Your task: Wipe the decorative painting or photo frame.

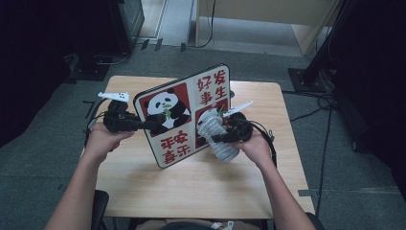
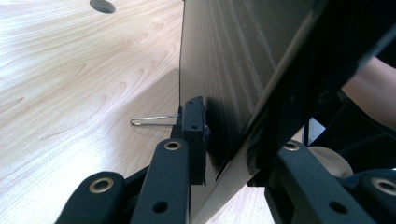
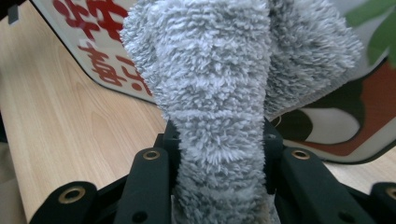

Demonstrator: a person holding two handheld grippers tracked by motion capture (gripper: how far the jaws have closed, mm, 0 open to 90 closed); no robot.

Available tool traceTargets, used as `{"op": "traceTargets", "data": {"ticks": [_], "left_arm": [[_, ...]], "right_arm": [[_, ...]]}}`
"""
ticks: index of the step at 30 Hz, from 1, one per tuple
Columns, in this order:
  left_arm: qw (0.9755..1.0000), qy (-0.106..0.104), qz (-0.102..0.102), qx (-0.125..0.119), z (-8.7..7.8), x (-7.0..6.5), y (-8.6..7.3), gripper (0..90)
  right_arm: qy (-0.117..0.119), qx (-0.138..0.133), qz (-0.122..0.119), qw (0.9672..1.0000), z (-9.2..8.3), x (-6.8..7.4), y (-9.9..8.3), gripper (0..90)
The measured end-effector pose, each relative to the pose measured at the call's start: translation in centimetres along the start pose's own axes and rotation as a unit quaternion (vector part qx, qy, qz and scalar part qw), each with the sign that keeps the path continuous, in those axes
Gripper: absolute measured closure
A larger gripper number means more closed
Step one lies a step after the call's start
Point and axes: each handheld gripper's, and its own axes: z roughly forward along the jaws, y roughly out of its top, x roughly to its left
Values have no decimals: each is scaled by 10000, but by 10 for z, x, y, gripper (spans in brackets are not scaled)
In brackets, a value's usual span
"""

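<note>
A rounded board printed with pandas and red characters stands tilted over the wooden table. My left gripper is shut on the board's left edge. In the left gripper view its jaws clamp the board's dark back, beside a thin wire clip. My right gripper is shut on a grey fluffy cloth that lies against the board's lower right panel. In the right gripper view the cloth bulges between the jaws, with the board's printed face right behind it.
The person's forearms come in from the near edge. A round hole is cut in the tabletop. Dark stands and cables sit on the floor around the far and right sides of the table.
</note>
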Motion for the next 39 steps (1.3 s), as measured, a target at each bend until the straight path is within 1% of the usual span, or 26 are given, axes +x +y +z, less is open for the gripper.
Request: {"op": "traceTargets", "data": {"ticks": [1,3,5,6,7,8,9,10,15,17,21,23,28,31,36,39], "left_arm": [[10000,1,-3,0,0,0,0,760],[10000,-1,-5,-1,0,0,0,760],[10000,0,-9,-3,0,0,0,760],[10000,0,-8,-3,0,0,0,759],[10000,-1,-15,-6,0,0,0,759],[10000,-2,-11,-3,0,0,0,759],[10000,-4,-14,-2,0,0,0,759],[10000,-5,-19,-3,0,0,0,759],[10000,-5,-25,-5,0,0,0,759],[10000,-5,-23,-4,0,0,0,759],[10000,-4,-37,-11,0,-1,-1,759],[10000,-4,-45,-7,0,-1,-1,758],[10000,-9,-50,-8,0,0,-1,758],[10000,-20,-56,-12,0,0,-1,758],[10000,-38,-72,-17,0,0,-1,756],[10000,-42,-69,-17,0,1,-1,756]], "right_arm": [[-6,-29,-26,10000,-5,2,3,667],[-28,-30,-36,10000,-6,3,5,667],[-169,25,-149,9997,-11,6,9,667],[-185,25,-193,9996,-13,7,10,668],[-190,-30,-196,9996,-18,8,14,668],[-190,-30,-196,9996,-18,8,14,668],[-198,-79,-223,9995,-24,9,18,668],[-198,-79,-223,9995,-24,9,18,668],[-139,-281,-226,9993,-38,10,30,668],[-110,-319,-232,9992,-42,12,35,668],[-152,-233,-270,9992,-48,14,45,668],[-164,-248,-284,9992,-52,16,50,668],[-194,-262,-386,9987,-65,22,68,667],[-237,-269,-491,9981,-72,26,78,667],[-340,-246,-599,9973,-83,36,100,667],[-349,-273,-678,9967,-88,42,112,667]]}}
